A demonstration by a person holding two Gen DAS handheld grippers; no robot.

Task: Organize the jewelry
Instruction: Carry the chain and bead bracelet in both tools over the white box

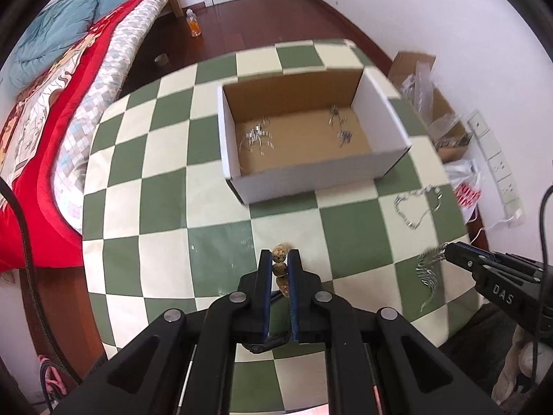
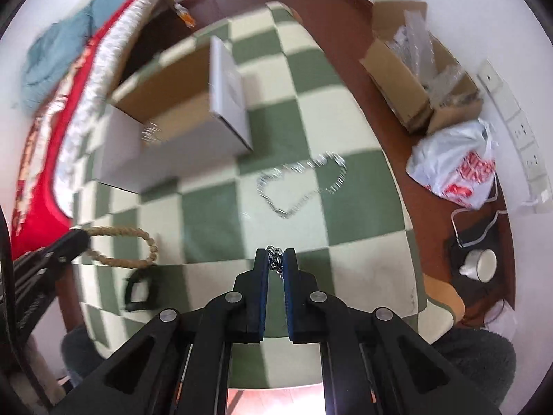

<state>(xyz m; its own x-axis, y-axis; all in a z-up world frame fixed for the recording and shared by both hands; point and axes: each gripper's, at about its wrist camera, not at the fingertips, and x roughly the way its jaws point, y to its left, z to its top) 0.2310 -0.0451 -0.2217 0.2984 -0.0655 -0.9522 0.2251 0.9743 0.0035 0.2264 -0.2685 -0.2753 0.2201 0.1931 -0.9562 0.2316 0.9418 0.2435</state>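
My left claw (image 1: 280,259) grips the beads (image 1: 279,254), my right claw (image 2: 275,259) a chain (image 2: 274,257); the box (image 1: 311,180) lies straight ahead, nearer the left.

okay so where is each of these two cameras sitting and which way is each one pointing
Left wrist: rides the left gripper, looking forward and down across the checkered table at the open box; its fingers pinch a bead bracelet; the right gripper enters at right.
Right wrist: rides the right gripper, facing the table's far right side; its fingers pinch a silver chain; the left gripper enters at left.
Shared: table, box, loose chain.
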